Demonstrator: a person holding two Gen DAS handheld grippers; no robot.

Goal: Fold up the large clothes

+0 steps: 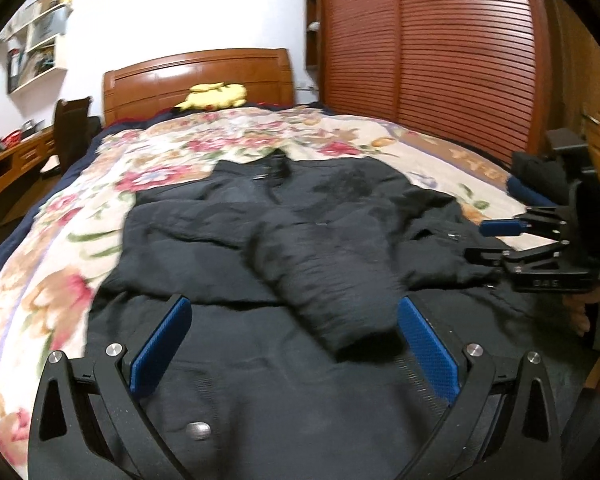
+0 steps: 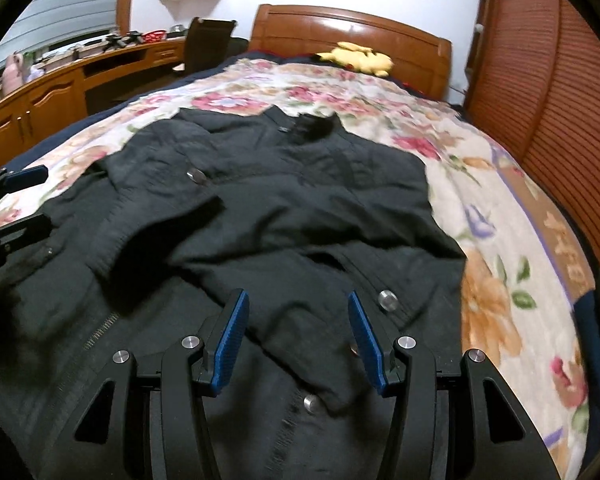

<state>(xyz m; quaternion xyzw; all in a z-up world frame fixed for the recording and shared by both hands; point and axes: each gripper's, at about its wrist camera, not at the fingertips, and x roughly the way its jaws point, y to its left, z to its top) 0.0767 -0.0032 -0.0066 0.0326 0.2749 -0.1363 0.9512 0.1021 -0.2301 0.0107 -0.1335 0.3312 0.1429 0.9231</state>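
Below both open hand-held grippers (image 1: 294,344) (image 2: 296,334) lies jacket (image 1: 284,240).

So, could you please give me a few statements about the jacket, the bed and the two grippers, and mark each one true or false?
1. The black jacket lies spread on the floral bedspread. True.
2. The right gripper is clamped on a sleeve. False: its jaws stand apart above the jacket, with no fabric pinched between its fingers.
3. A yellow plush toy sits by the wooden headboard. True.
4. The left gripper is shut. False: its jaws stand wide apart, gripping nothing.
5. The jacket hangs on the slatted wardrobe door. False: it lies on the bed.
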